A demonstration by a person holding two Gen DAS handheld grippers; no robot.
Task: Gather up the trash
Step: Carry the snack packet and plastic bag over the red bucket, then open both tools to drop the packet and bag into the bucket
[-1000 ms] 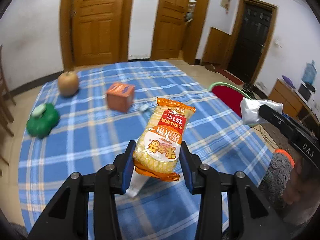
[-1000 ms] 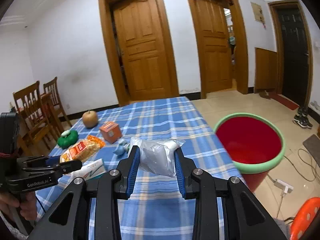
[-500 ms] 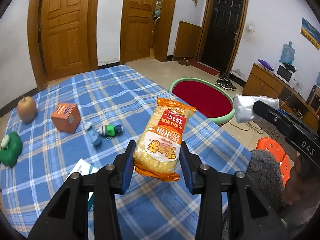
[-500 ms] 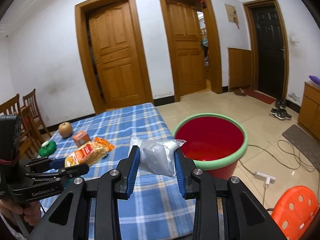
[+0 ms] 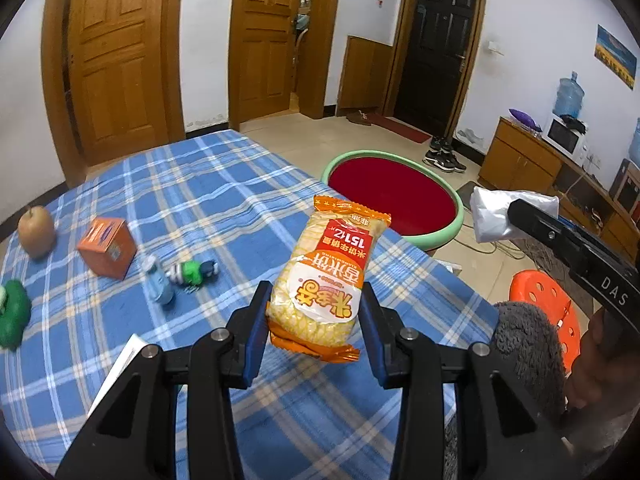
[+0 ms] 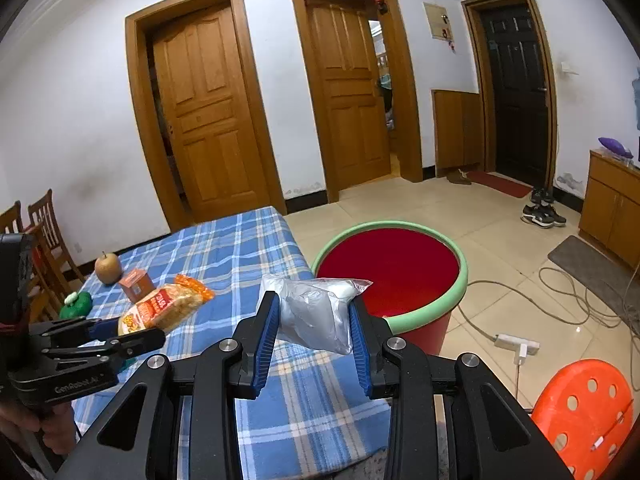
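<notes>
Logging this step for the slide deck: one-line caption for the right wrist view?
Right tool shut on a silver bag, beside the red bin.

Blue plaid tablecloth (image 5: pixel 208 184) — pear (image 5: pixel 36 231), orange box (image 5: pixel 107 253), green toy (image 5: pixel 14 314), small figures (image 5: pixel 180 276), white paper (image 5: pixel 122 364).

The left gripper (image 5: pixel 314 330) is built of black angular arms, each split by triangular cut-outs, and 4 round silver screw heads are set across its linkage. Its 2 fingers (image 5: pixel 256 334) are faced with blue ribbed pads. The right gripper (image 6: pixel 314 342) is made the same way, with 4 silver screws and blue pads. White lettering, "GenRobot.AI" and "DAS", is printed on the black bodies. Beside the right gripper's body, a grey fuzzy sleeve (image 5: pixel 528 354) and bare skin are seen.
</notes>
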